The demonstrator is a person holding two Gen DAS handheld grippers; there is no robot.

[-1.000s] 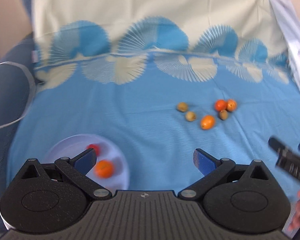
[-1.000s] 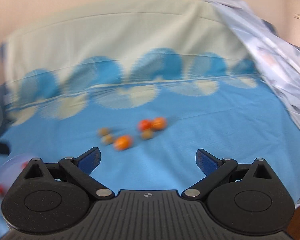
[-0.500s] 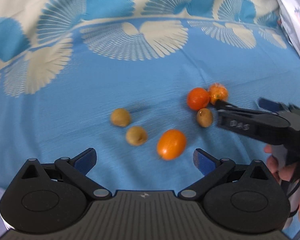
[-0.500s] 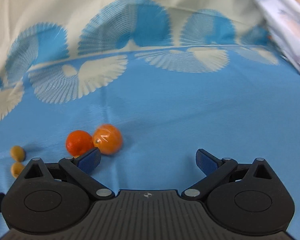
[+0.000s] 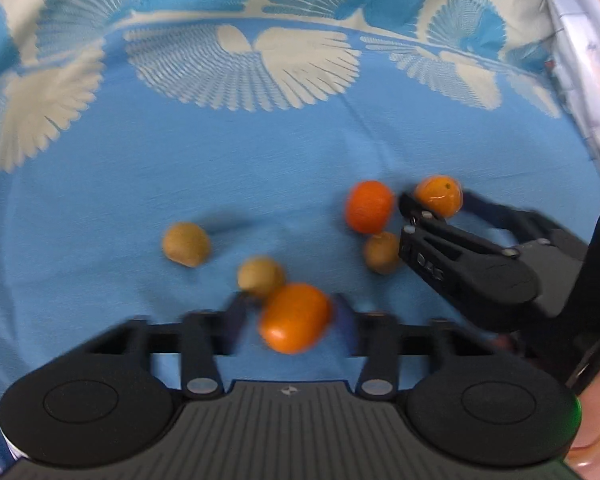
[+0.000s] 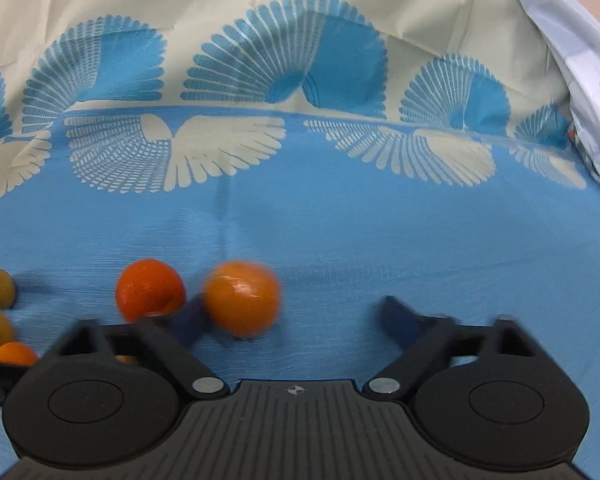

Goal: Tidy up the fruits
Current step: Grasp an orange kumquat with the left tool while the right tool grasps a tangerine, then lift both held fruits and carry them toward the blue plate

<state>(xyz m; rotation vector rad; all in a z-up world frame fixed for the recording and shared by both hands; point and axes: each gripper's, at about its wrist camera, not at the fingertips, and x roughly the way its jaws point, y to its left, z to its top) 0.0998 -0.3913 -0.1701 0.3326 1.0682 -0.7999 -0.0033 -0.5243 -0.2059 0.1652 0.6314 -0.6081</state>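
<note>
Several fruits lie on the blue cloth (image 5: 260,160). My left gripper (image 5: 290,316) points down at an oval orange fruit (image 5: 294,318); its blurred jaws are closing and both pads sit against the fruit's sides. Beside it lie a brown fruit (image 5: 260,276), another (image 5: 186,244) and a third (image 5: 380,252). My right gripper (image 6: 294,316) is closing around a glossy orange fruit (image 6: 242,304); its left pad touches the fruit and a gap shows before the right pad. A round orange tangerine (image 6: 150,290) lies just left of it.
The cloth turns cream with blue fan prints toward the back (image 6: 300,20). A pale crinkled plastic sheet (image 6: 580,60) rises along the right edge. A hand (image 5: 592,424) holds the right gripper. A sliver of pale plate (image 5: 14,451) shows at the lower left corner.
Both grippers came down onto the fruit cluster, then held place. Both pairs of jaws went from wide open to narrowed, the left around the oval orange fruit, the right around the glossy one.
</note>
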